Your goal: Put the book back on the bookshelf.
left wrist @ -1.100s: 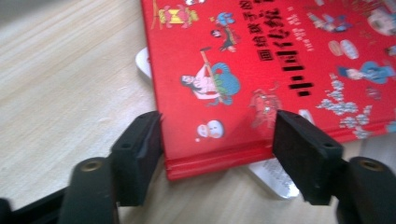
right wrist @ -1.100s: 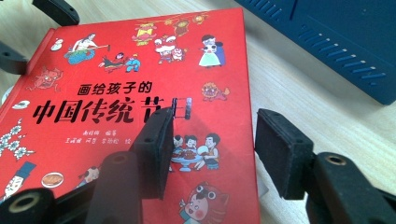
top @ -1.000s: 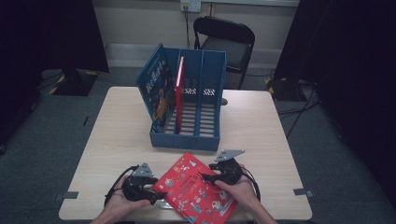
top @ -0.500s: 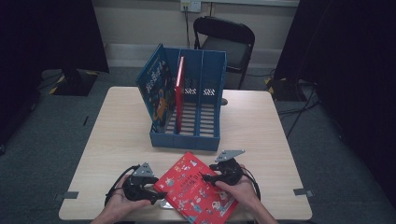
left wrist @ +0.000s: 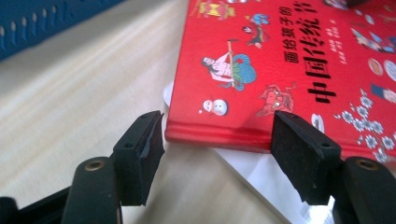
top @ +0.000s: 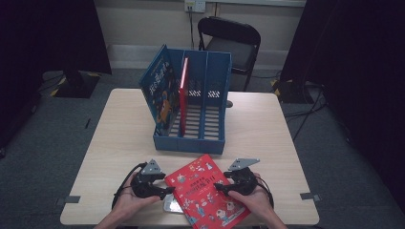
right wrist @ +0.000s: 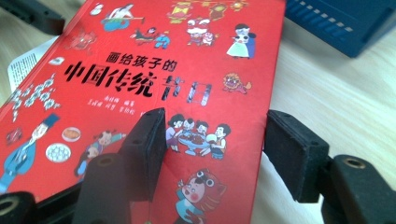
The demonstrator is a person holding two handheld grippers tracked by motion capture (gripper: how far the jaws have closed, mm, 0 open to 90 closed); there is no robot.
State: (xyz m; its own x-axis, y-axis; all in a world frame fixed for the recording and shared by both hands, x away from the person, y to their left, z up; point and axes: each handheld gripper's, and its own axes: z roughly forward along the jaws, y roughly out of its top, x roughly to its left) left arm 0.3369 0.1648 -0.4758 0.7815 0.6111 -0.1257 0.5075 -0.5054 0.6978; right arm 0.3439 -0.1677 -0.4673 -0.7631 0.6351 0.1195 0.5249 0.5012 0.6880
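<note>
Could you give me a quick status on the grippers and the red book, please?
Left gripper open at red book's edge. Right gripper open, one jaw over cover. Book flat on white paper. Blue rack beyond.

A blue file rack (top: 191, 129) stands mid-table just behind a red book (top: 206, 195), blocking forward reach, while bare table (top: 119, 129) lies open on both sides.

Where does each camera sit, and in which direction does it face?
High view: above the table's near side, facing forward and down; both hands with the left gripper and right gripper.
Left gripper view: on the left gripper, facing the red book; its two jaws.
Right gripper view: on the right gripper, facing the book; its jaws.
All share the book and blue rack.
</note>
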